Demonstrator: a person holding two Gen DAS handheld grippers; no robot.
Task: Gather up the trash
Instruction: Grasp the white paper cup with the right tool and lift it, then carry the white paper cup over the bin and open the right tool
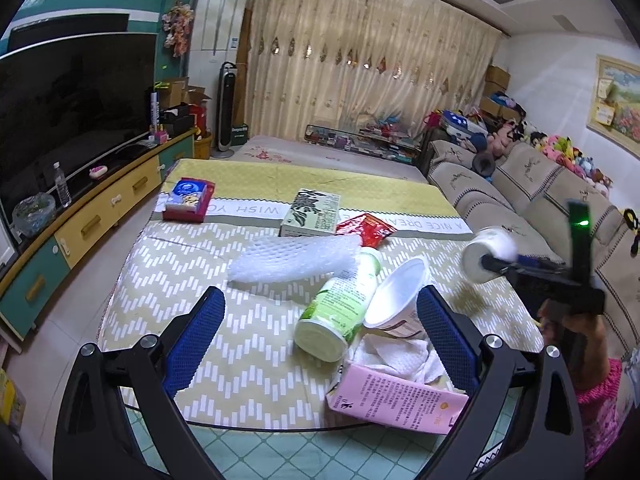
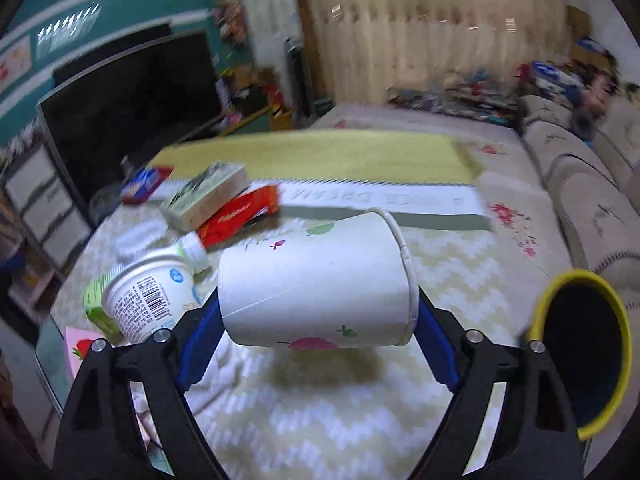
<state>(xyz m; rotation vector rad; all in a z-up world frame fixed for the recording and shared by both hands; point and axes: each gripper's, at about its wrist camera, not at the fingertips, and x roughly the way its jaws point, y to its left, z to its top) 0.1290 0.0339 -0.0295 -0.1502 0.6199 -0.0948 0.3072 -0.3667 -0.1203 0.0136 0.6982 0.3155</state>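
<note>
My right gripper (image 2: 318,320) is shut on a white paper cup (image 2: 316,280) with leaf prints, held on its side above the table; the cup also shows in the left wrist view (image 1: 486,254). A bin with a yellow rim (image 2: 580,344) stands to the right of it. My left gripper (image 1: 320,316) is open and empty over the trash pile: a green-white bottle (image 1: 340,304), a white yogurt cup (image 1: 396,300), crumpled tissue (image 1: 396,356), a pink carton (image 1: 396,400), white foam netting (image 1: 292,258) and a red wrapper (image 1: 366,228).
A green tissue box (image 1: 314,212) and a red-blue packet (image 1: 186,198) lie farther back on the patterned tablecloth (image 1: 180,280). A TV cabinet (image 1: 80,220) runs along the left and a sofa (image 1: 520,196) along the right.
</note>
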